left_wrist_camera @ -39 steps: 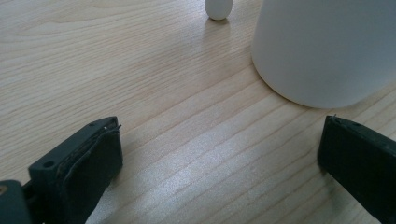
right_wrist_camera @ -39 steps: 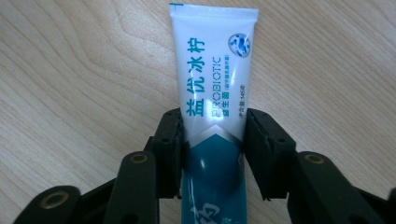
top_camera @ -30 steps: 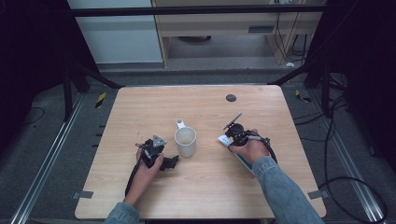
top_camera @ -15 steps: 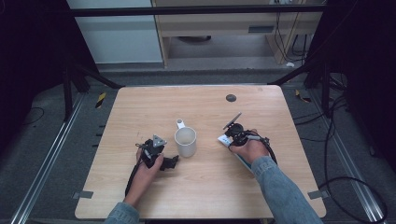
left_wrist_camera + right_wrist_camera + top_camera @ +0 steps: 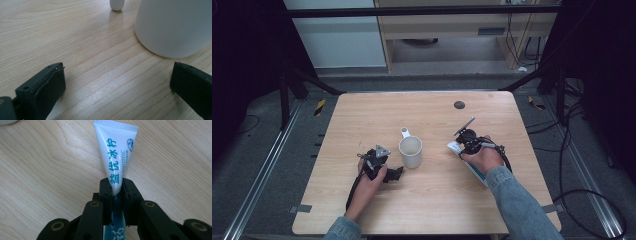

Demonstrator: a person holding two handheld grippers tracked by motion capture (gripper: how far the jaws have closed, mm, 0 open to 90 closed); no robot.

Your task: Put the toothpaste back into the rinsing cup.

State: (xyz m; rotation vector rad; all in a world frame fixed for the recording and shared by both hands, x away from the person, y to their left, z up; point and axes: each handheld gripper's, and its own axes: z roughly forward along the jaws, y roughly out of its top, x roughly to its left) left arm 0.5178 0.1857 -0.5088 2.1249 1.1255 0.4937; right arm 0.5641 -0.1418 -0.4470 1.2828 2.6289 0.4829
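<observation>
The right hand-held gripper [image 5: 117, 187] was clenched on a white toothpaste tube [image 5: 116, 160] lying flat on the bench [image 5: 362, 115], its jaws pinching the tube partway along so the crimped end pointed away, likely to lift it without squeezing the paste end. The left hand-held gripper [image 5: 117, 82] rested low on the bench with its jaws spread wide and nothing between them, just beside the upright white mug [image 5: 410, 152], perhaps ready to steady it
</observation>
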